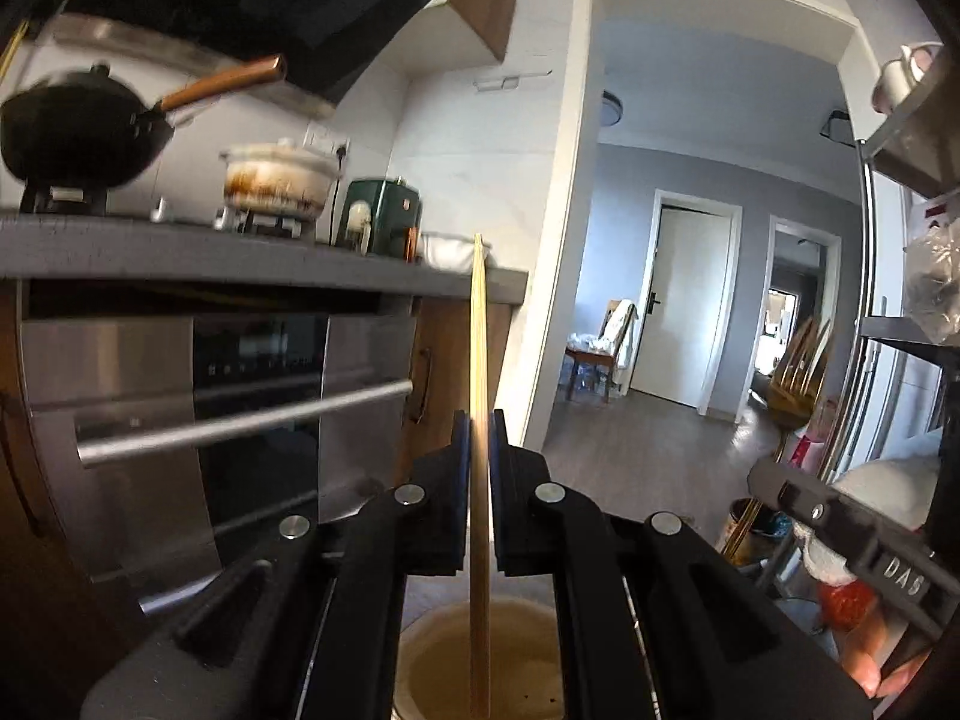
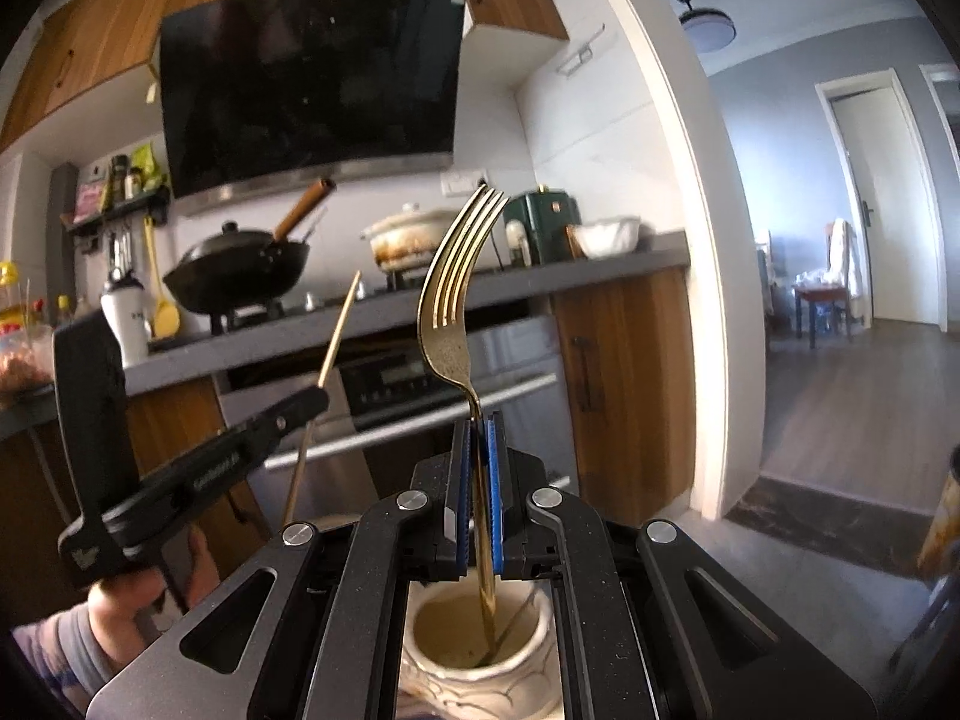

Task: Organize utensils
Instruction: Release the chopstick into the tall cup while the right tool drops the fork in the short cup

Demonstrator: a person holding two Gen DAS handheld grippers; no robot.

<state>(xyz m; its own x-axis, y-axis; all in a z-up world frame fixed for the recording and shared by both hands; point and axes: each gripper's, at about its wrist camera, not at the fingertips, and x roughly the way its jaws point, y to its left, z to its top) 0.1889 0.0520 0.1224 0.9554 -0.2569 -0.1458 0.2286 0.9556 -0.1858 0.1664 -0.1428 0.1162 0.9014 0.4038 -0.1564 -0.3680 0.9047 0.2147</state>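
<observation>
Left wrist: my left gripper (image 1: 478, 438) pinches a chopstick (image 1: 478, 348) upright, its lower end above a cup (image 1: 420, 654).

Right wrist: my right gripper (image 2: 479, 444) has its fingers pressed on a gold fork (image 2: 451, 300), tines up, handle reaching into the cup (image 2: 432, 669).

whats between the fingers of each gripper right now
Left gripper is shut on a wooden chopstick, in the left wrist view. Right gripper is shut on a gold fork, in the right wrist view.
</observation>
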